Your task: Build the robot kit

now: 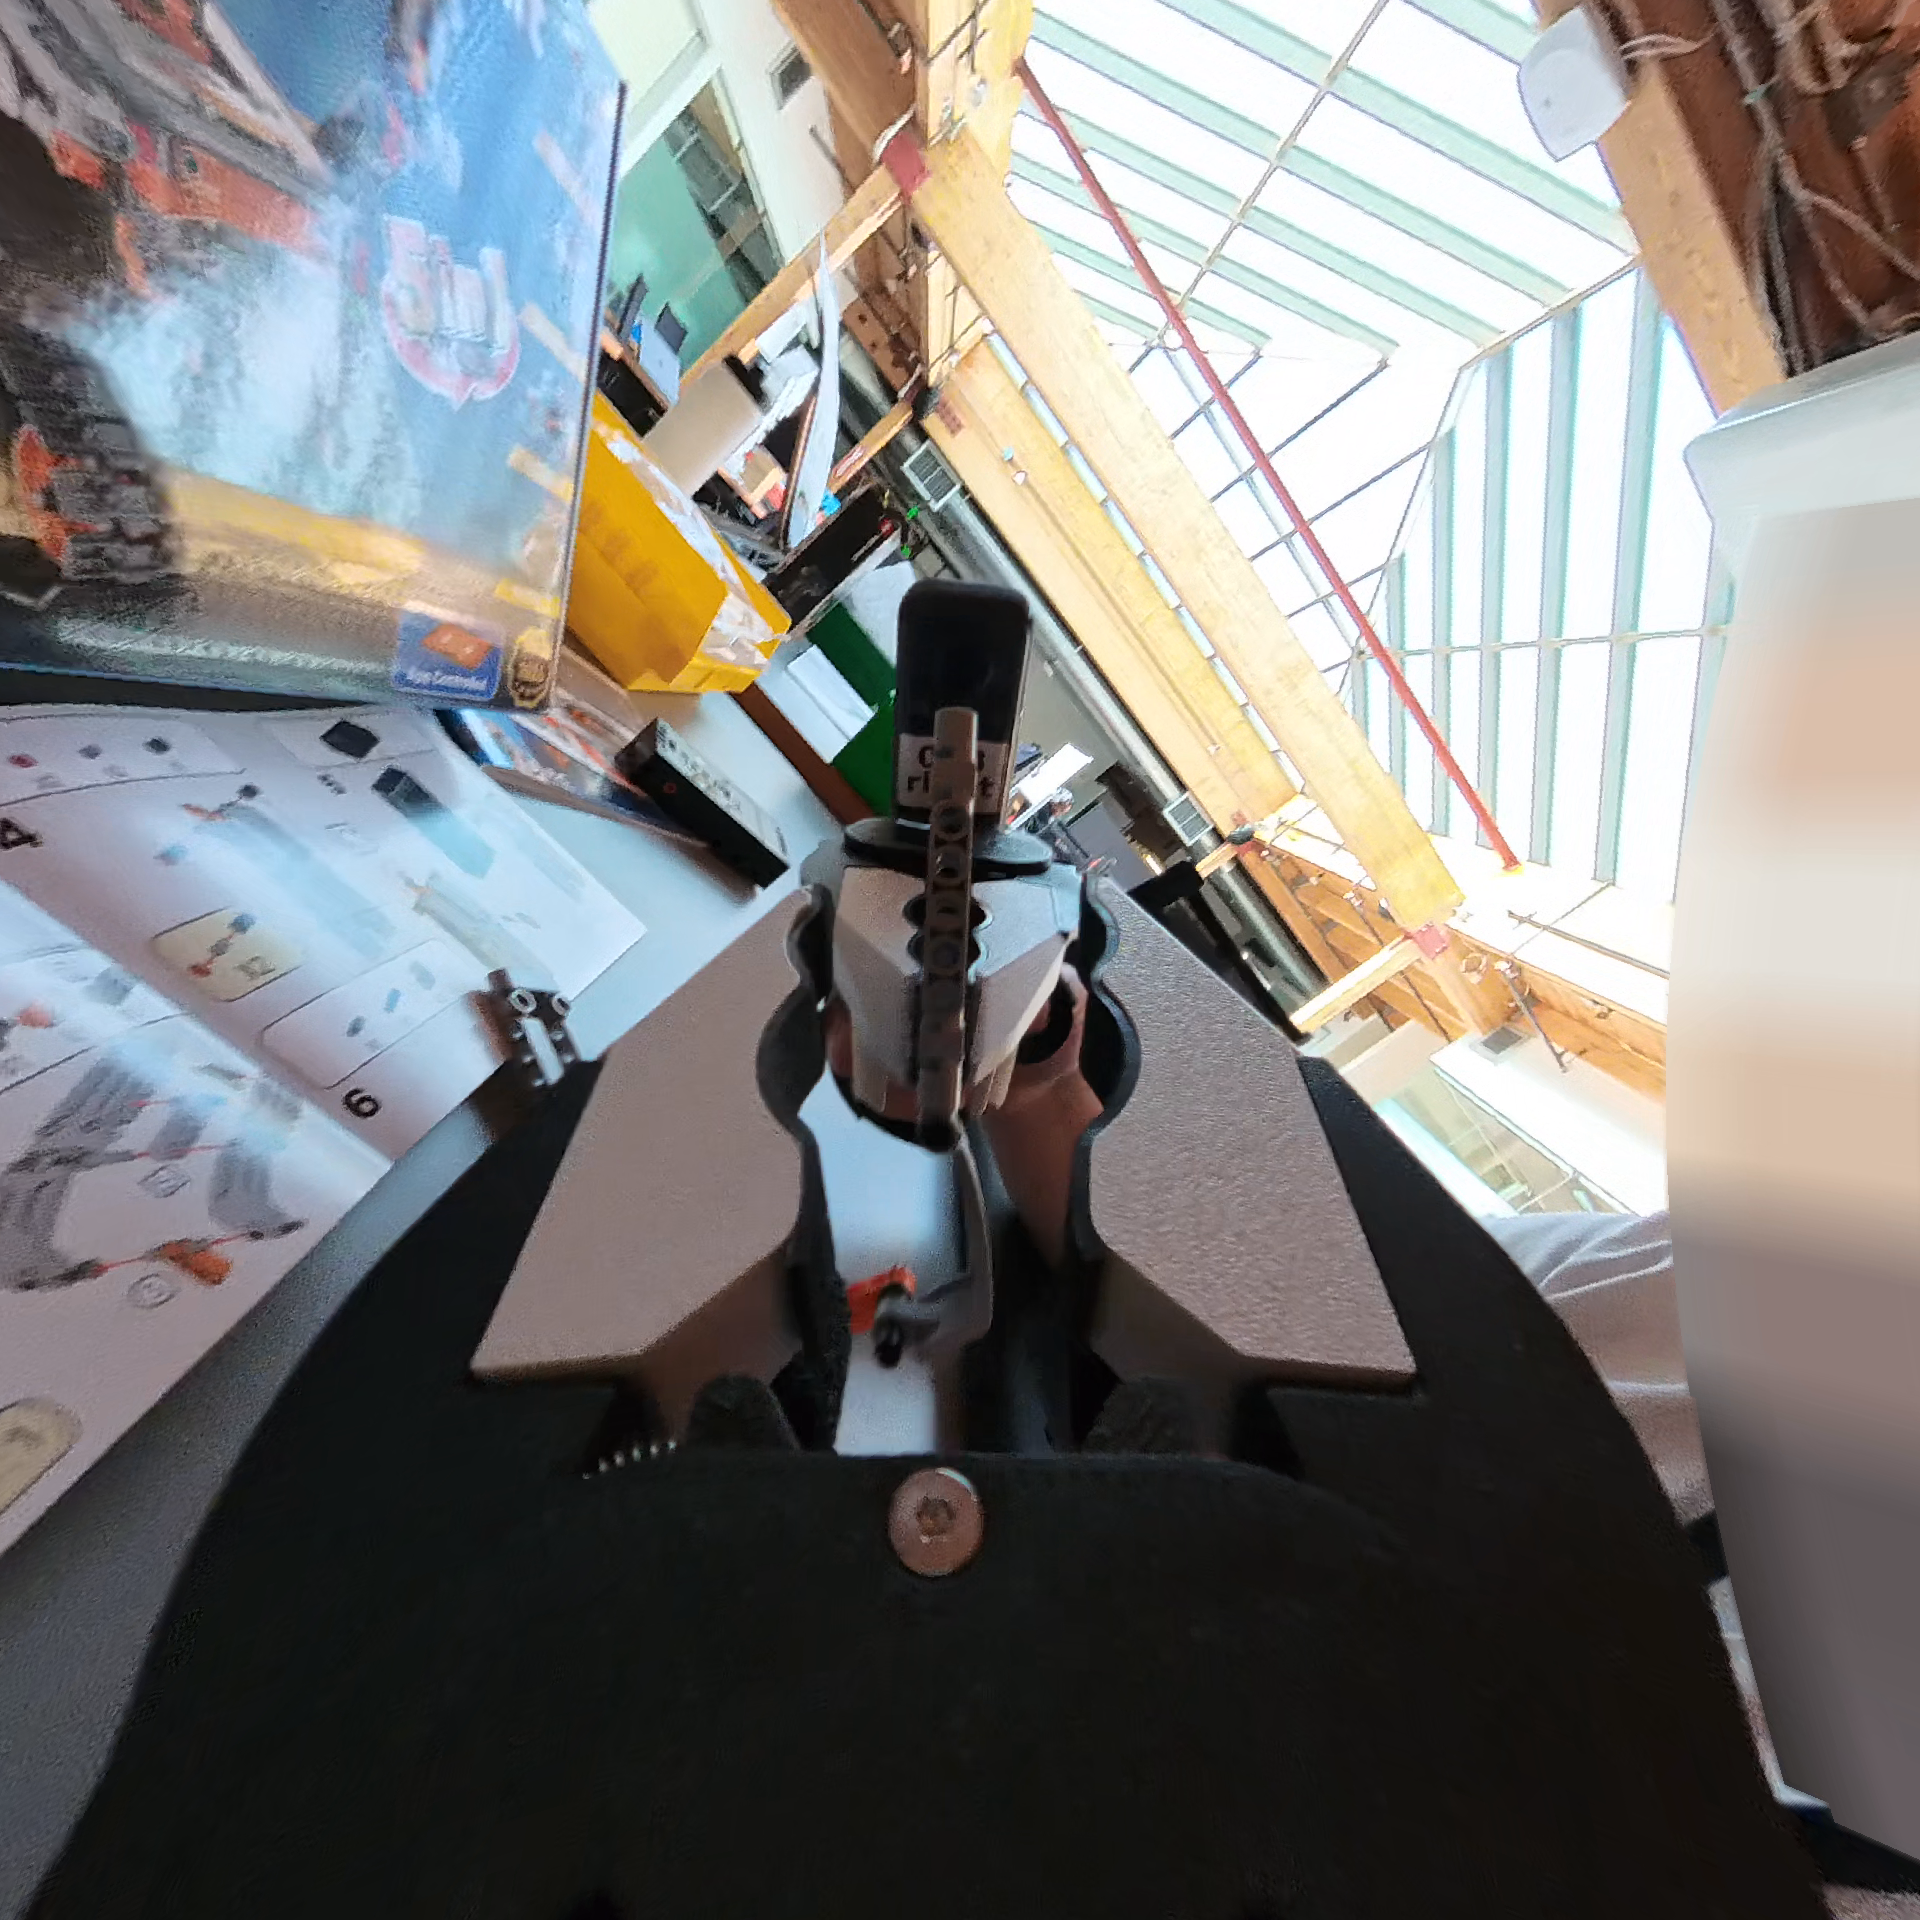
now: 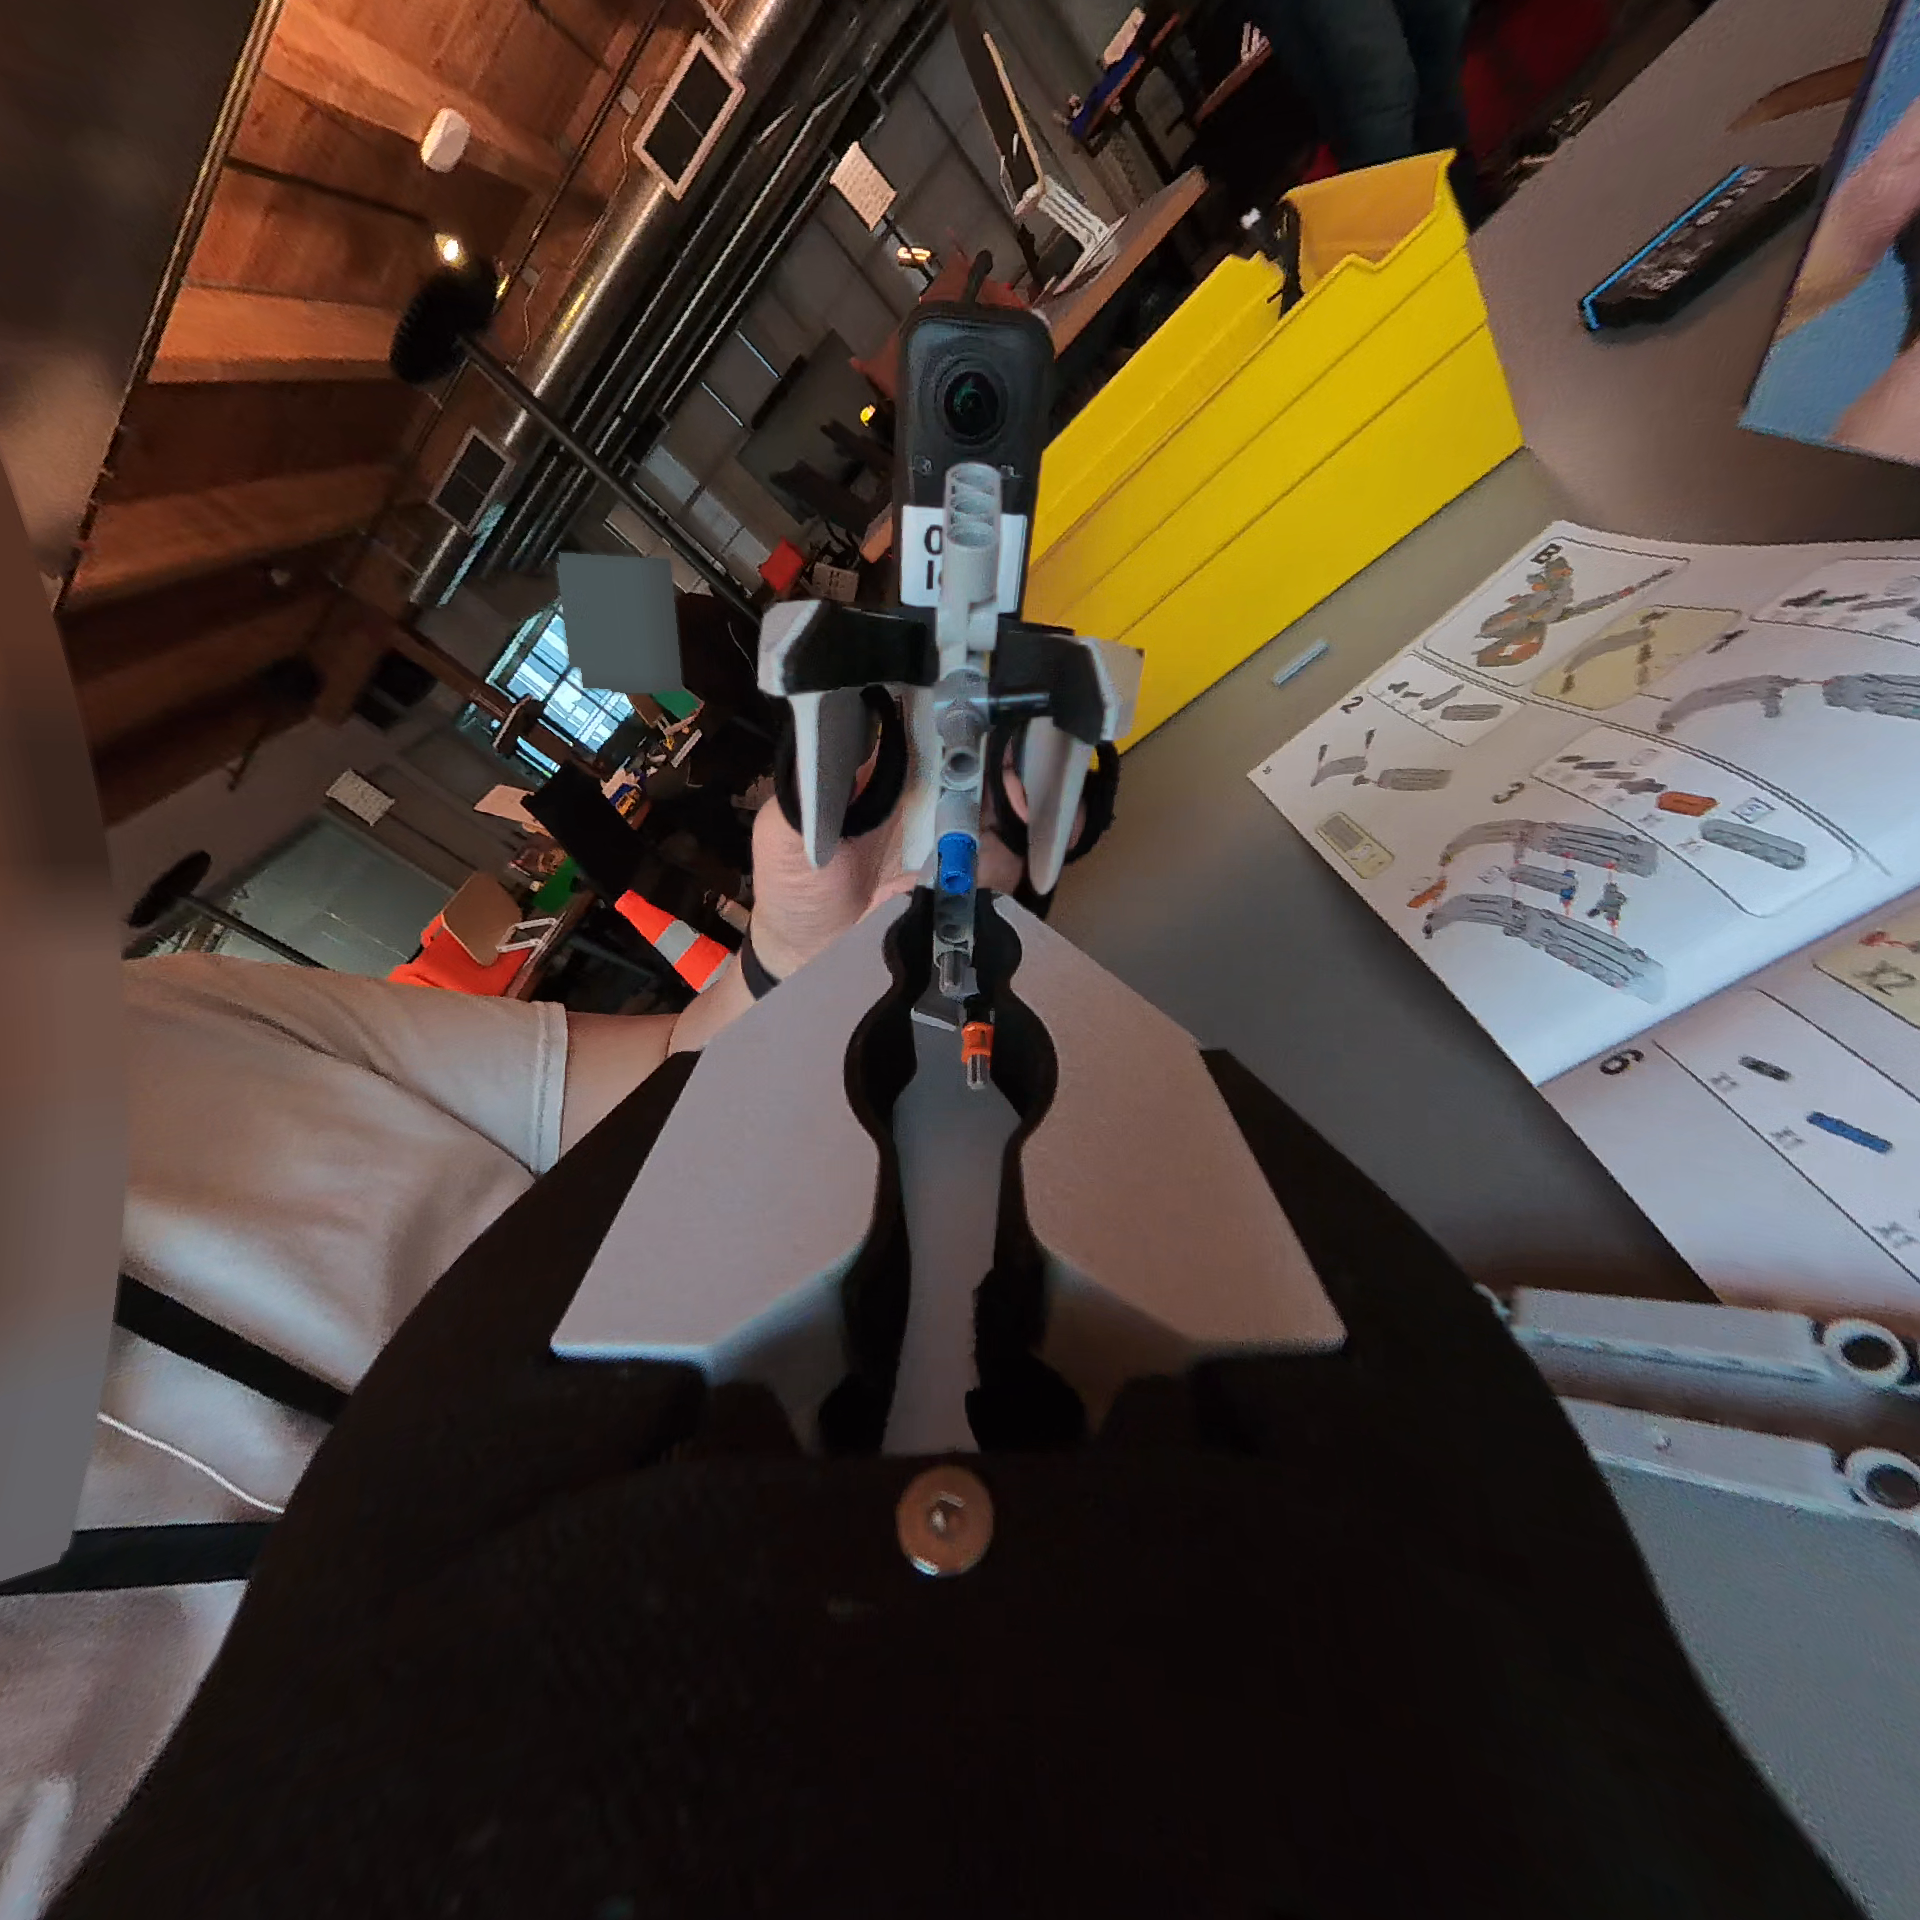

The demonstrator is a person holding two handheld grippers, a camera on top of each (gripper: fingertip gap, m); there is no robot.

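On my far left, the printed toy-set box (image 1: 312, 312) stands upright at the back edge of the open instruction booklet (image 1: 260, 987), which lies flat on the worktop (image 2: 1247, 987). A yellow bin (image 2: 1299, 436) sits beyond the booklet, and a small black studded piece (image 1: 535, 1023) rests on the booklet's near corner. The two claws meet above the worktop just off that corner, pointed at each other. My left claw (image 1: 951, 914) is partly open. Its jaws stand apart on either side of the grey beam assembly (image 2: 961, 727), and from the right wrist camera I can see clear gaps between each pad and the light grey beam, so it surrounds that end without holding it. In the left claw's own gap lies a grey curved piece with an orange pin (image 1: 878, 1283), but I cannot tell whether it touches either pad. My right claw (image 2: 956, 914) is closed down to a narrow slot and pinches the flat grey end of the assembly. An orange pin (image 2: 974, 1039) sticks out at its fingertips and a blue pin (image 2: 953, 862) sits farther along. So the right claw alone carries the assembly, in the air and off the booklet. Two loose light grey beams (image 2: 1714, 1361) lie on the worktop at the booklet's near edge, to my far right.
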